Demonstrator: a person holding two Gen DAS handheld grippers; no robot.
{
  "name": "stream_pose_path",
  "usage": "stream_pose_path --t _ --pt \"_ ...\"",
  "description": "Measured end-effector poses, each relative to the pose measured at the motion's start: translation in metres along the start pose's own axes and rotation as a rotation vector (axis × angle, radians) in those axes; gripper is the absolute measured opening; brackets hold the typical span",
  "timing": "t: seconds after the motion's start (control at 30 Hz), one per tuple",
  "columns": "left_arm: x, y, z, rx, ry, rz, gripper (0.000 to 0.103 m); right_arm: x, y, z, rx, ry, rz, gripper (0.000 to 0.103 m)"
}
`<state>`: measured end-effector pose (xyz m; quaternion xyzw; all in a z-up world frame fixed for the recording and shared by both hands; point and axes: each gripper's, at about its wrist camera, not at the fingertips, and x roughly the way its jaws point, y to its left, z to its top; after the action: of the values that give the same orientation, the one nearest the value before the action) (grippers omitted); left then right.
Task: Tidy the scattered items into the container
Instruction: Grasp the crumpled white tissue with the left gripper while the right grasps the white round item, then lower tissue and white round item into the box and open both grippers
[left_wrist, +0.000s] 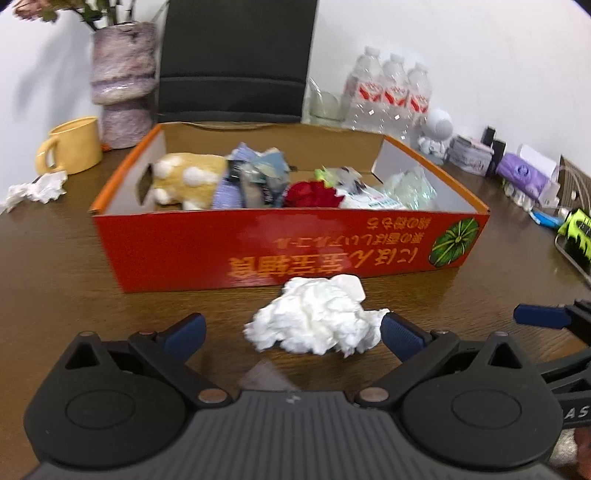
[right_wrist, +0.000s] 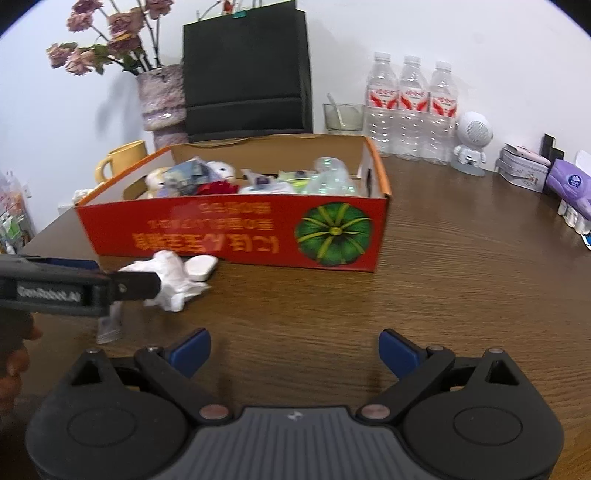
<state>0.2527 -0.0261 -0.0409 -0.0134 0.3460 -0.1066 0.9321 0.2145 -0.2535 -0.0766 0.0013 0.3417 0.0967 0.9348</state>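
Now my left tool (left_wrist: 291, 332) gapes around the crumpled tissue (left_wrist: 314, 317) beside the box (left_wrist: 288, 247), ready to close; my right tool (right_wrist: 293, 349) waits wide, empty.

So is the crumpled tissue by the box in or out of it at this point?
Out. The crumpled tissue lies on the table before the red box, between the open left gripper fingers.

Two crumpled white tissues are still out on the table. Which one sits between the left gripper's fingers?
The crumpled white tissue before the red cardboard box; the other tissue wad lies by the yellow mug.
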Motion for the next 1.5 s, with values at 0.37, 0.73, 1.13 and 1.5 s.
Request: stream_pose_path --t 0.37,0.73,1.13,1.5 --pt "-0.004 0.029 -0.002 -0.06 -0.027 -0.035 0.033 0.023 0.009 0.015 -0.025 0.009 0.03 0.097" --pt "-0.012 0.07 -0.004 -0.118 -0.046 -0.076 0.033 0.057 0.071 0.042 -0.089 -0.014 0.092 0.063" --pt "-0.014 0.076 -0.009 -0.126 -0.045 -0.069 0.034 0.053 0.073 0.036 -0.053 -0.036 0.097 0.027" --pt "-0.041 0.055 -0.011 -0.087 -0.131 -0.086 0.033 0.011 0.055 0.026 0.01 -0.112 0.096 0.027"
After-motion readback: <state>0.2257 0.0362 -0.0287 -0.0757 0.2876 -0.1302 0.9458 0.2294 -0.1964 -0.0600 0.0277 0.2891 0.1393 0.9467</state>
